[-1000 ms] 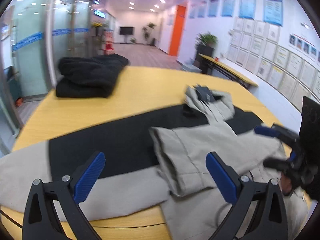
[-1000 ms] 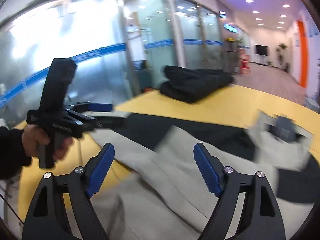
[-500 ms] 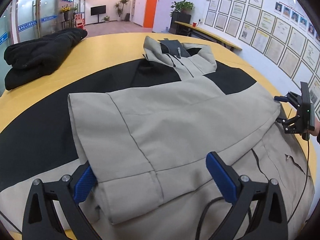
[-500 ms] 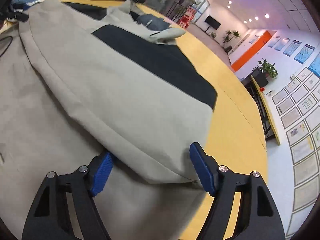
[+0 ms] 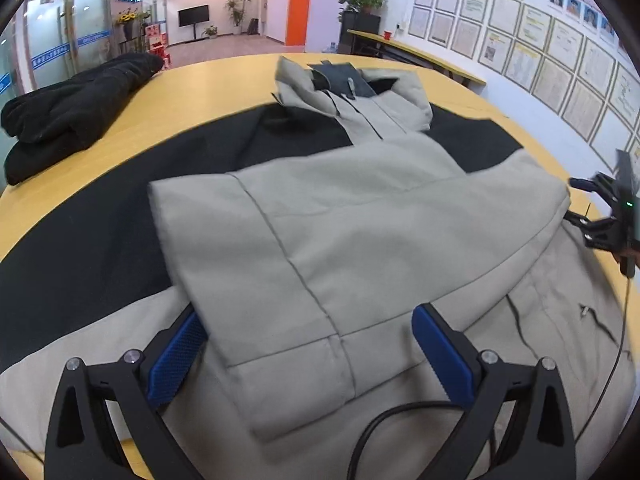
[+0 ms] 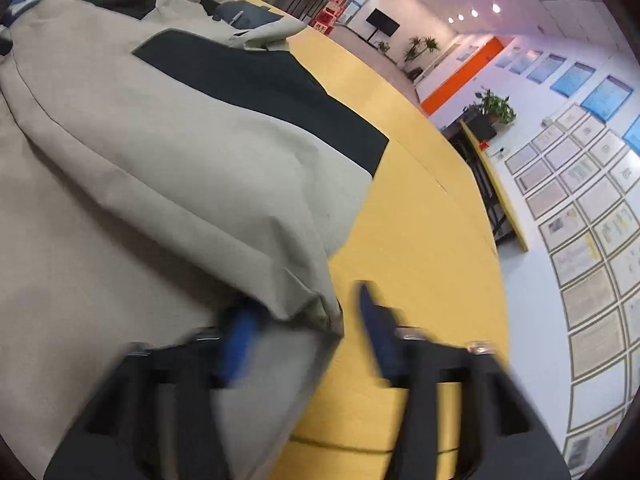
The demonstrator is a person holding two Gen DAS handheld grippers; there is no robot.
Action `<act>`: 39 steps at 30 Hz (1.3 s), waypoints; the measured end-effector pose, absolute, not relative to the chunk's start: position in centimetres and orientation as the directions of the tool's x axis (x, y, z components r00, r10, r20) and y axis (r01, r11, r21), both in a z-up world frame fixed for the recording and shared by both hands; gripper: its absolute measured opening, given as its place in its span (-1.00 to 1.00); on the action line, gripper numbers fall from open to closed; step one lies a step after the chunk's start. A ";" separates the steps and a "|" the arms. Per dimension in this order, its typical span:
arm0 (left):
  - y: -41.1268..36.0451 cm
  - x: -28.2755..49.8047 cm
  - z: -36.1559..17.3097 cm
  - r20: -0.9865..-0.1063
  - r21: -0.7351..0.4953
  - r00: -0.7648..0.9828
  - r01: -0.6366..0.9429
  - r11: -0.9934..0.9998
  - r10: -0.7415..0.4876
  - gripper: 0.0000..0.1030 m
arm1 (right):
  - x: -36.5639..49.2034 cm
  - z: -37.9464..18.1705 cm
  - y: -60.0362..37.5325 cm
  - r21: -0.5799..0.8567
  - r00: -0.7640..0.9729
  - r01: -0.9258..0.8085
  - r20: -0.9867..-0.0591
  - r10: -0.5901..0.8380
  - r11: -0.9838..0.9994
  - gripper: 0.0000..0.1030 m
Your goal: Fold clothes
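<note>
Your left tool [image 5: 308,354] is standing wide, its blue pads on either side of the cuff end of the folded sleeve [image 5: 280,340] without pressing on it. That sleeve is lying across the front of the grey and black jacket [image 5: 360,216], which is spreading flat over the yellow desk [image 5: 208,80]. A black cable [image 5: 384,428] is looping over the jacket's near hem, just by your left tool's right finger.

Your right tool [image 6: 304,332] is sitting at the jacket's [image 6: 160,152] right edge, jaws apart after just narrowing and easing back a little. A bunched corner of grey cloth [image 6: 312,300] is lying between them: the left pad is partly hidden under it, and the right pad is standing clear over the bare desk [image 6: 420,220]. The view is blurred here, so I cannot tell whether the left pad is touching the cloth. In your left wrist view, that same right tool [image 5: 608,216] is showing at the jacket's far right edge, level with the fold of the sleeve.

The jacket's hood [image 5: 352,88] is lying at the far end of the jacket, beyond the black shoulder panels. A folded pile of black clothing [image 5: 76,108] is resting on the desk well apart from the jacket, off beyond its left shoulder. Framed papers [image 5: 560,40] are lining the wall past the jacket's right side.
</note>
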State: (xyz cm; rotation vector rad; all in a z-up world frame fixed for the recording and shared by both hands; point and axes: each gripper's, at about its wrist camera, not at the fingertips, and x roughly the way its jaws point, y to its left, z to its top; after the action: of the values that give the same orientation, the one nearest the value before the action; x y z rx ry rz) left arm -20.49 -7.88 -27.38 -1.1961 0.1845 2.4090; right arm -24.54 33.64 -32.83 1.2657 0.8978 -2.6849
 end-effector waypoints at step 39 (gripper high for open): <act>-47.6 -17.1 -30.1 -0.885 -0.049 -0.389 0.624 -0.780 -0.255 1.00 | -27.7 -27.7 -4.2 0.028 -0.531 0.584 -0.743 -0.407 -0.812 0.98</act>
State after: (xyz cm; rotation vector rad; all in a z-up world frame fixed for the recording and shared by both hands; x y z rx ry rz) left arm -17.07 -47.58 -30.08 -1.8468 -0.7343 3.1099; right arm -27.72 -4.17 -27.66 1.0458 0.3016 -2.3200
